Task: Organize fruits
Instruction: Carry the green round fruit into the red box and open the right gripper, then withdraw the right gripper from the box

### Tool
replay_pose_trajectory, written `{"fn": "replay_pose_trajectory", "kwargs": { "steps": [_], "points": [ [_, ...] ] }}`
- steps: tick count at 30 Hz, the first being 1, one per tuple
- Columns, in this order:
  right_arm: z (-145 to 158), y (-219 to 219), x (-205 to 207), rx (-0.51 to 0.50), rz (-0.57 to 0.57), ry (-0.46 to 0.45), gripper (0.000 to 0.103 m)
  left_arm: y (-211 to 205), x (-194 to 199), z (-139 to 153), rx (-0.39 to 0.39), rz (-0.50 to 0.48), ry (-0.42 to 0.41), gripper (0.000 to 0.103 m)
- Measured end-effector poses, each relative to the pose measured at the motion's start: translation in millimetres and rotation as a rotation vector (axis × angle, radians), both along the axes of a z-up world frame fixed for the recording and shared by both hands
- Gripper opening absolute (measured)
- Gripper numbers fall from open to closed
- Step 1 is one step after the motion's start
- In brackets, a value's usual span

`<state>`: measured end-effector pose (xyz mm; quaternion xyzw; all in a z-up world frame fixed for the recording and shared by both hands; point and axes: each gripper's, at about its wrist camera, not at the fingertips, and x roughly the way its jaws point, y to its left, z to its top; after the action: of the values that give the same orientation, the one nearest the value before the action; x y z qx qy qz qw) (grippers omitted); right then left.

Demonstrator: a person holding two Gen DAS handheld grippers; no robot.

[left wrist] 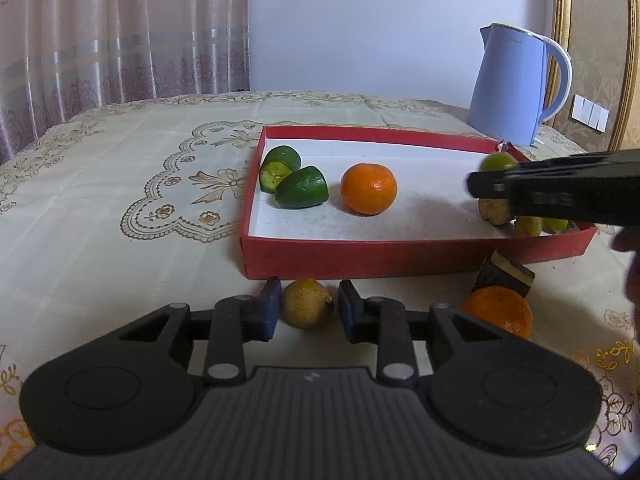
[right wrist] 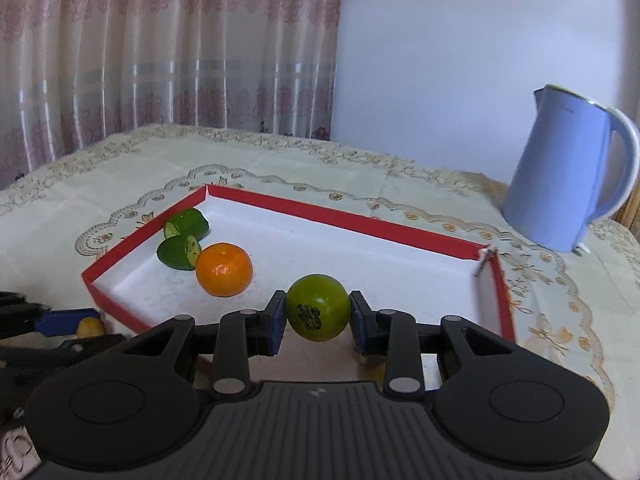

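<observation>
A red tray [left wrist: 400, 258] with a white floor holds two green fruit halves [left wrist: 294, 180] and an orange [left wrist: 368, 188]; it also shows in the right wrist view [right wrist: 348, 218]. My left gripper [left wrist: 307, 310] is open around a yellowish lemon [left wrist: 307, 309] on the cloth just in front of the tray; its pads stand beside the fruit. My right gripper [right wrist: 318, 314] is shut on a round green fruit [right wrist: 318, 307] and holds it above the tray's near right part. In the left wrist view it reaches over small yellow-green fruits [left wrist: 496, 210].
A blue kettle [left wrist: 516, 84] stands behind the tray at the right. An orange [left wrist: 500, 311] and a dark layered block [left wrist: 505, 273] lie on the tablecloth in front of the tray's right end. Curtains hang behind the table.
</observation>
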<state>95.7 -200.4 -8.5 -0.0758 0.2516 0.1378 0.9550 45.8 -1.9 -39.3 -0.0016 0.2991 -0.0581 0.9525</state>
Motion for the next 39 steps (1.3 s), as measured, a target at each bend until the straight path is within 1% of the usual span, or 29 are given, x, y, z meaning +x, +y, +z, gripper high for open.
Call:
{"fn": "replay_pose_trajectory", "kwargs": {
  "steps": [6,11,13,15,18,19,21,23,24,26,31,34,39],
  "points": [
    [-10.3,15.9,31.2,-0.037,-0.018,0.037,0.033,1.1,-0.2,0.1,-0.007,-0.002,0.000,0.028],
    [-22.9,23.3,49.5,-0.056,-0.037,0.080,0.032,0.8,-0.4,0.0,-0.010,-0.012,0.001,0.032],
    [-24.0,22.7,51.7,-0.051,-0.045,0.074,0.033,0.4,-0.6,0.2,-0.010,-0.013,0.001,0.032],
    [-22.9,21.5,53.9,-0.047,-0.043,0.088,0.033,-0.1,-0.6,0.1,-0.008,-0.013,0.001,0.032],
    [-21.5,17.3,53.4,-0.017,-0.041,0.098,0.033,0.3,0.0,0.1,-0.007,-0.012,0.001,0.032],
    [-20.5,16.1,50.8,-0.014,-0.040,0.101,0.033,0.3,0.0,0.1,-0.006,-0.013,0.001,0.032],
    [-16.9,12.9,41.6,-0.004,-0.039,0.084,0.040,0.6,0.2,0.1,-0.005,-0.013,0.001,0.032],
    [-11.3,6.6,27.2,0.007,-0.049,0.047,0.063,0.4,0.7,0.0,-0.004,-0.013,0.001,0.032],
    [-8.5,2.9,20.4,0.018,-0.049,0.031,0.067,0.0,0.9,-0.1,-0.002,-0.013,0.001,0.032],
    [-3.5,-5.4,5.1,0.037,-0.053,-0.001,0.069,0.1,1.0,-0.2,-0.002,-0.015,0.002,0.033],
    [-0.3,-25.4,-26.7,0.070,-0.049,-0.010,0.069,0.1,1.5,-0.2,-0.001,-0.015,0.002,0.033],
    [-3.8,-38.2,-48.4,0.075,-0.077,-0.036,0.069,-0.7,1.6,-0.2,0.003,-0.015,0.002,0.033],
    [-10.5,-59.2,-71.2,0.091,-0.076,-0.003,0.069,-2.3,1.7,-0.2,0.010,-0.015,0.002,0.033]
  ]
}}
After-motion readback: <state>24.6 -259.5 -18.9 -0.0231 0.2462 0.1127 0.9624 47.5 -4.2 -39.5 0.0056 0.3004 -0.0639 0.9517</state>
